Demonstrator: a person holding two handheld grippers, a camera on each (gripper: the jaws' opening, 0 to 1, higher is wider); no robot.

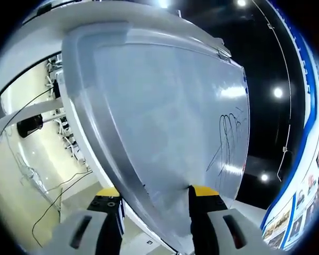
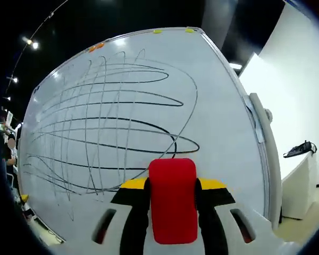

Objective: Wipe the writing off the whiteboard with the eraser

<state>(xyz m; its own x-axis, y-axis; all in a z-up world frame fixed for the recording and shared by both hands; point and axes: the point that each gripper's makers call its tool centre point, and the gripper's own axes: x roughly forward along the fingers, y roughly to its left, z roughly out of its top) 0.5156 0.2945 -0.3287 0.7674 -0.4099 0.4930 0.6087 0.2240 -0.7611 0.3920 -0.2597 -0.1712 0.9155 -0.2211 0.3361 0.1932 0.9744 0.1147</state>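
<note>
A red eraser sits clamped between the jaws of the right gripper, raised in front of a whiteboard covered in looping black scribbles; in the right gripper view the marks run from the far left edge almost to the middle of the board, and the eraser's top edge overlaps the lowest loops, though whether it is touching the surface cannot be told from this angle. In the left gripper view the left gripper grips the board's metal frame, one jaw on each side of the edge, apparently steadying the panel; a small patch of scribble shows near the board's far side; cables trail across the pale floor beyond. The writing looks largely intact, so the wiping appears to be at its start or barely under way. The next move probably calls for pressing the eraser flat against the board and sweeping it across the loops in overlapping passes, while the left gripper holds the frame firm against the push.
</note>
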